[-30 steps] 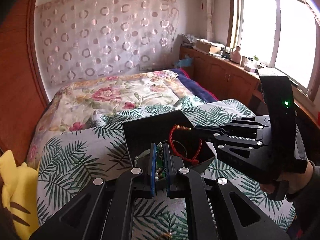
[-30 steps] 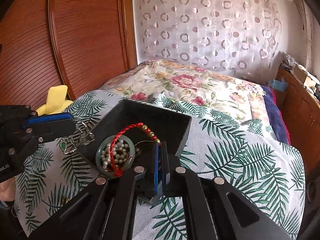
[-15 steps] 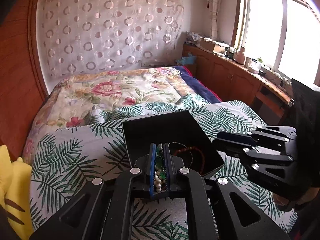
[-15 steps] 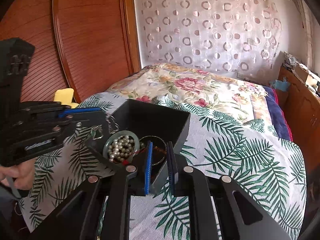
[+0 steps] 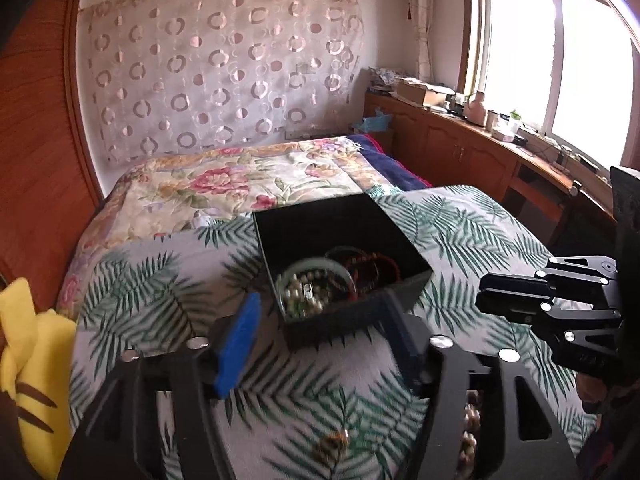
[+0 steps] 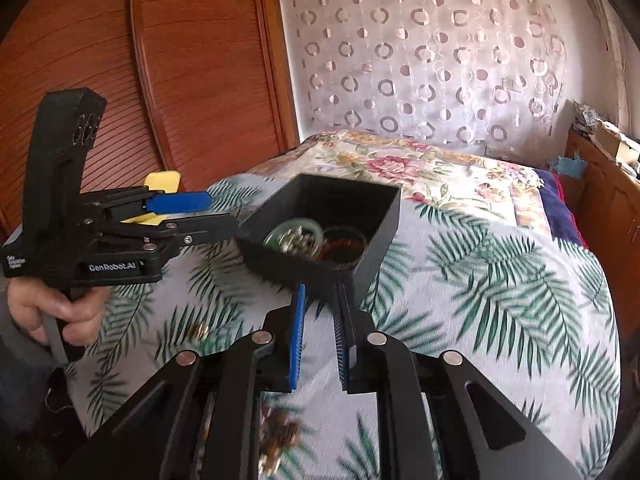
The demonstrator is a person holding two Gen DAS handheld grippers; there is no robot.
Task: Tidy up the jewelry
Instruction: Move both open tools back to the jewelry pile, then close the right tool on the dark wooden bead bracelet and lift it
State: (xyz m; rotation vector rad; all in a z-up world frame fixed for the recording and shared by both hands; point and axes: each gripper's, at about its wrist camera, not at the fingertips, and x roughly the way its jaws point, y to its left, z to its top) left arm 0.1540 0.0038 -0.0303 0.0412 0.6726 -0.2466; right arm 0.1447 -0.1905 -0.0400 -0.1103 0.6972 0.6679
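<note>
A black open box [image 5: 404, 252] [image 6: 384, 216] sits on the palm-leaf cloth. In it lie a green bangle [image 5: 318, 266] [image 6: 296, 225], a pearl string [image 5: 304, 300] and a red beaded bracelet [image 5: 376, 266] [image 6: 344, 242]. My left gripper [image 5: 324, 334] is open and empty, just short of the box's near wall; it shows in the right wrist view [image 6: 216, 216] too. My right gripper [image 6: 320, 336] is open and empty, pulled back from the box's near corner. Loose jewelry lies on the cloth near me: a small gold piece [image 5: 332, 440] [image 6: 196, 330] and a beaded piece [image 5: 470, 420] [image 6: 276, 436].
A yellow plush toy [image 5: 28, 364] lies at the cloth's left edge. A floral quilt [image 5: 248, 184] covers the bed beyond the box. A wooden panel wall [image 6: 180, 80] stands on the left; low cabinets [image 5: 460, 148] run under the window on the right.
Both grippers opened and drew back from the box. The red bracelet and the chain I held now lie in the box.
</note>
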